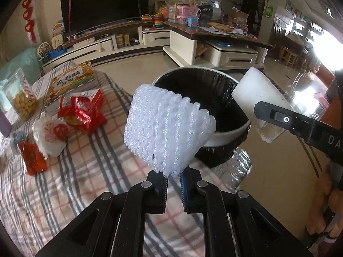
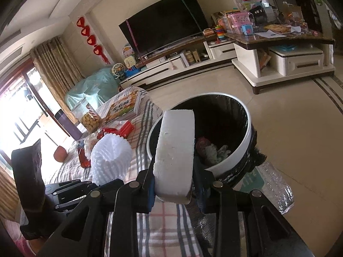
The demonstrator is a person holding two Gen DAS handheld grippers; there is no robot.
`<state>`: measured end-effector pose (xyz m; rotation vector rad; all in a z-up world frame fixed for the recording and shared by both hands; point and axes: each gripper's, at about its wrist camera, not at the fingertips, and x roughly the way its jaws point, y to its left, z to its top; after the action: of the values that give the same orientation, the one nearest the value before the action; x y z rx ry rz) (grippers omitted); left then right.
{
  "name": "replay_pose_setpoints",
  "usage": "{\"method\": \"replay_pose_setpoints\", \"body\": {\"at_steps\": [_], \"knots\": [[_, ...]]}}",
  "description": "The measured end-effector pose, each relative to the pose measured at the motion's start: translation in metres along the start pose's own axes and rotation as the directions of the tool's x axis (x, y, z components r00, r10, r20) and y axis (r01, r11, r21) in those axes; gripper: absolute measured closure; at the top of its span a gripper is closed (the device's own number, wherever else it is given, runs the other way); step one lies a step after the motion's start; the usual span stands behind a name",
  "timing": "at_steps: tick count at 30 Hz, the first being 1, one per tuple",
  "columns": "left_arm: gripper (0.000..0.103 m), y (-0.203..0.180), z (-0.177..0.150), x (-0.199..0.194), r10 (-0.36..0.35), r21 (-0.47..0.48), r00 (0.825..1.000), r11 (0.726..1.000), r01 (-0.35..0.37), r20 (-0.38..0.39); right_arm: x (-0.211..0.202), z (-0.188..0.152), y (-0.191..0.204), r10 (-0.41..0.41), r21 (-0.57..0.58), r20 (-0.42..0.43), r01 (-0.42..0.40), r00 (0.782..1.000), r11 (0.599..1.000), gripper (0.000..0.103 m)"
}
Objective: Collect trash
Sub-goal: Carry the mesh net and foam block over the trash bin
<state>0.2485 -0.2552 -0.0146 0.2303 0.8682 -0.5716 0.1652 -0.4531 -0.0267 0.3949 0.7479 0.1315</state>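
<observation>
My left gripper [image 1: 173,176] is shut on a white foam net sleeve [image 1: 167,128], which stands up from the jaws over the table edge, just left of the bin. The trash bin [image 1: 231,132] has a white rim and a black liner, and it sits right beside the table. My right gripper [image 2: 174,190] is shut on a thick white foam block [image 2: 175,150], held upright in front of the bin [image 2: 240,145]. Some trash [image 2: 210,150] lies inside the bin. In the right wrist view the foam net [image 2: 110,156] shows to the left of the block.
On the plaid tablecloth [image 1: 85,171] lie red snack wrappers [image 1: 83,113], a white printed bag [image 1: 51,135], a red packet [image 1: 32,158], a jar of snacks [image 1: 21,98] and a yellow box [image 1: 70,79]. A silver foil sheet [image 1: 240,171] lies under the bin.
</observation>
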Motion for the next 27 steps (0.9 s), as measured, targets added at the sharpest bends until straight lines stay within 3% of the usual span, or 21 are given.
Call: {"method": "replay_pose_setpoints", "body": {"at_steps": [27], "knots": [[0.094,-0.009,0.076,0.093,-0.013,0.022,0.999,1.000,0.014,-0.050,0.058,0.045,-0.047,-0.040,0.040,-0.117,0.045,0.992,0.998,0.073]]}}
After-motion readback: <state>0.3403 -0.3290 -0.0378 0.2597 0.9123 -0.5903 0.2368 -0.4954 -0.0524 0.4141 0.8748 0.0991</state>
